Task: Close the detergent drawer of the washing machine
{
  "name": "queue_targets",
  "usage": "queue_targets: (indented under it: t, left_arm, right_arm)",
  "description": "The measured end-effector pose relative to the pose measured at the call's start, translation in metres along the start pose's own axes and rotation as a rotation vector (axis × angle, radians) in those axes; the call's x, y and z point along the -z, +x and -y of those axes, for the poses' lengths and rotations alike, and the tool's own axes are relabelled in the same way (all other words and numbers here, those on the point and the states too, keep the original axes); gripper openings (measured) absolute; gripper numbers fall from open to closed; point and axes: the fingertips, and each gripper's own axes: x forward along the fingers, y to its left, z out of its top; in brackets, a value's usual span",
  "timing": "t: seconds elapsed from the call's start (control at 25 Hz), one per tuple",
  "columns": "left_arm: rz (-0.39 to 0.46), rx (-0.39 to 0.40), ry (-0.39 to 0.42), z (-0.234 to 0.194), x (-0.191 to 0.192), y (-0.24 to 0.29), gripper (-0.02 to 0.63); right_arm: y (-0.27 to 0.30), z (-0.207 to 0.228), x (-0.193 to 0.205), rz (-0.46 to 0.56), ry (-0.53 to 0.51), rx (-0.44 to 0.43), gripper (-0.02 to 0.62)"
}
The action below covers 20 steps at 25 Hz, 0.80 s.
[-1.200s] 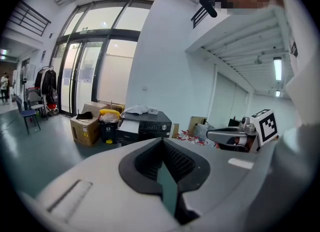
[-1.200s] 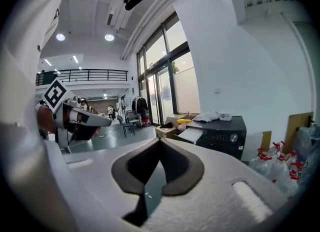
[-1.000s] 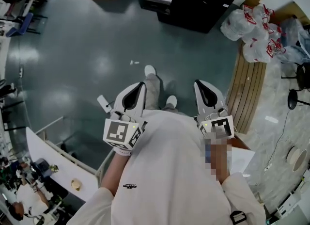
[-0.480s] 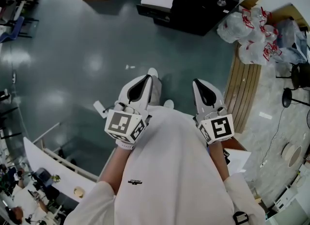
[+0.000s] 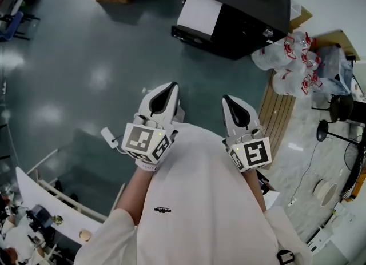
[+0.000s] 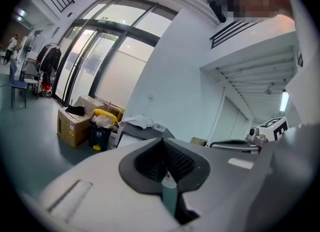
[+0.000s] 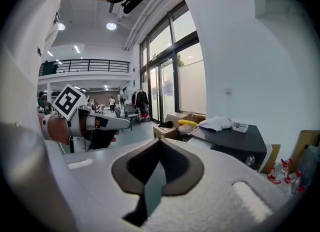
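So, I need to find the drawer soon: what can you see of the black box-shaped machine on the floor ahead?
The black box-shaped machine stands upright on the grey-green floor. Its flat dark top carries a crumpled white cloth and a small white box. A white rectangular panel adjoins its left side, and a round silvery knob sits on its front. White plastic bags lie close at its right. No drawer can be made out.
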Motion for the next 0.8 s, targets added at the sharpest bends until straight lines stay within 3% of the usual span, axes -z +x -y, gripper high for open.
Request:
queue_targets:
  t: [0.16, 0.4, 0.6, 0.8]
  left_arm:
    - [0.017, 0.006, -0.034, -0.031, -0.019, 0.023, 0.018]
    - [0.010, 0.069, 0.003, -0.065, -0.049, 0.061, 0.018]
    - [-0.043, 0.093, -0.018, -0.072, -0.033, 0.081, 0.018]
    - [-0.083, 0.093, -0.024, -0.066, -0.018, 0.099, 0.018]
  right_arm:
    - [0.037, 0.012, -0.013, -0.010, -0.023, 0.010, 0.002]
    - [0.074, 0.026, -0.032, -0.021, -0.024, 0.062, 0.002]
    - [0.081, 0.043, -0.024, -0.056, 0.011, 0.101, 0.002]
    - [0.092, 0.067, -0.019, -0.064, 0.016, 0.086, 0.002]
